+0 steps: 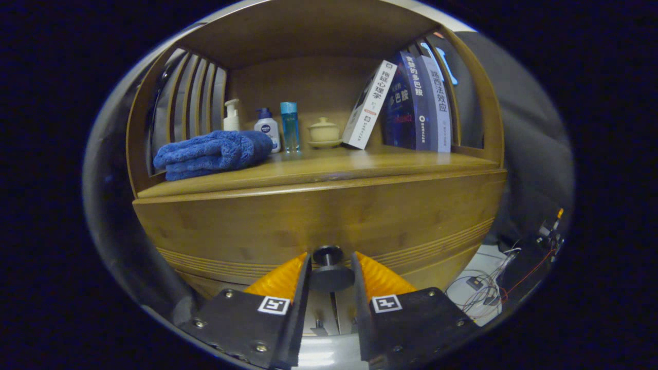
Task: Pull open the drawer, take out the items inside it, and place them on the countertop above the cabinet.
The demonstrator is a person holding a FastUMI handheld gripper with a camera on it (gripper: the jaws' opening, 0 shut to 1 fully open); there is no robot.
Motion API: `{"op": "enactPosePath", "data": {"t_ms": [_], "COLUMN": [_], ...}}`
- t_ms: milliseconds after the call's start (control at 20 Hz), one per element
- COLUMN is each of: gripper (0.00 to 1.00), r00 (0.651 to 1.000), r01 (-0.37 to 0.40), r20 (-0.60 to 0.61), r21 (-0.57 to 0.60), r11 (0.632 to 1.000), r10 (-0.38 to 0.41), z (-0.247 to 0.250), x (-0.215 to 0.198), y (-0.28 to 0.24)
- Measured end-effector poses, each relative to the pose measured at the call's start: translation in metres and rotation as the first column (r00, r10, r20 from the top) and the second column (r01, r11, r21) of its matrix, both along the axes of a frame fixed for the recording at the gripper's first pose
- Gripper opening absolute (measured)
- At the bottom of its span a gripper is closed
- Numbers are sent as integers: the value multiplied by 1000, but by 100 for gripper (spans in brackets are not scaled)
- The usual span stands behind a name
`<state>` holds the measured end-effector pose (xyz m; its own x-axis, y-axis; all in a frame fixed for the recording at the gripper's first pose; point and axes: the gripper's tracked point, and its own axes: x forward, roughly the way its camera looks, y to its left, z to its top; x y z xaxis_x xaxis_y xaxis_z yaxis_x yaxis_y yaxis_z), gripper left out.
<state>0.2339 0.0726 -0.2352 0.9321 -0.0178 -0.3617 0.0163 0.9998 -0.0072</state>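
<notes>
A wooden cabinet has a wide drawer front [247, 221] directly ahead, and it looks closed, flush under the countertop [360, 162]. A dark round knob [329, 267] sticks out of the drawer's lower middle. My gripper [331, 272] has one finger on each side of this knob, and both fingers press against its rim. The inside of the drawer is hidden.
On the countertop lie a folded blue towel [213, 153], a pump bottle [232, 116], a white bottle [268, 128], a slim blue bottle [290, 126], a lidded cup on a saucer [324, 132] and leaning books [411, 103]. Cables [488, 288] lie on the floor to the right.
</notes>
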Motion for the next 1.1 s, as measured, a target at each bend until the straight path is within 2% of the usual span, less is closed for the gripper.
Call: {"op": "enactPosePath", "data": {"t_ms": [250,300,650,1100], "gripper": [39,32,32,32], "r00": [999,999,998,998], "r01": [-29,-30,-9,3], "r20": [-22,-31,-54,-63], "r21": [17,15,13,20], "r11": [999,999,1000,1000], "r10": [30,30,10,-2], "z": [-3,-2,-1,4], "x": [3,0,-12,-62], "y": [2,0,0,-6]}}
